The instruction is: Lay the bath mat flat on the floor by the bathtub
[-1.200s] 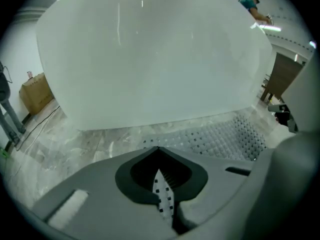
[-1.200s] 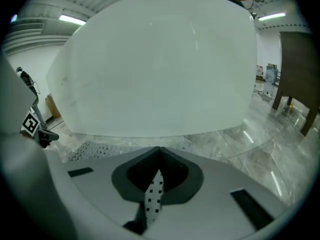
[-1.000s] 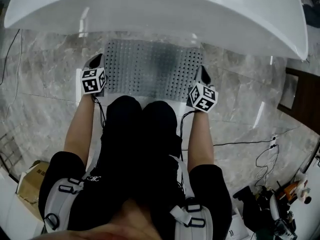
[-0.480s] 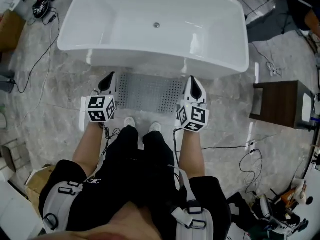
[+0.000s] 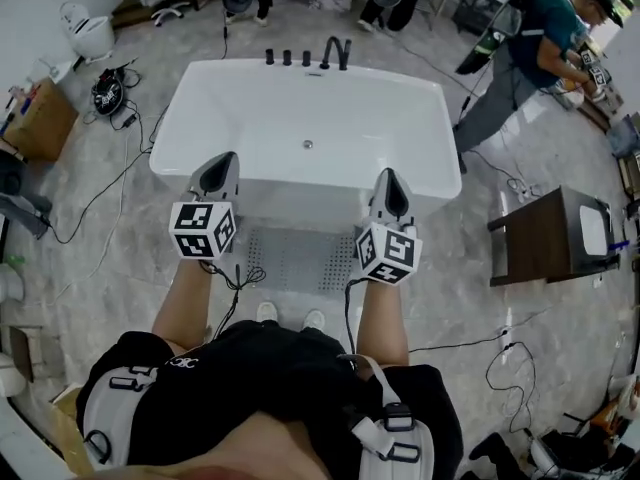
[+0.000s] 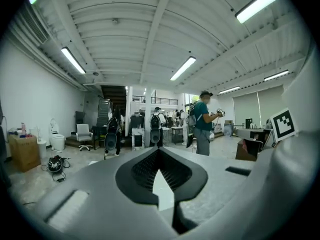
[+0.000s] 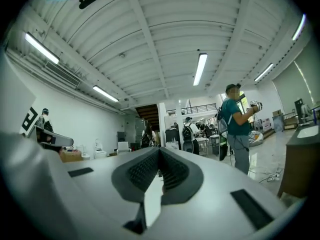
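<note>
In the head view the grey perforated rubber bath mat (image 5: 300,260) lay flat on the grey marble floor (image 5: 120,258), just beside the white oval bathtub (image 5: 300,118). Both forearms reached forward, holding the left hand-held gripper (image 5: 222,168) and right hand-held gripper (image 5: 388,186) level, each bearing a cube of black-and-white square markers. In the left gripper view the jaws met at their tips with nothing between them, and in the right gripper view they were likewise closed and empty.
</note>
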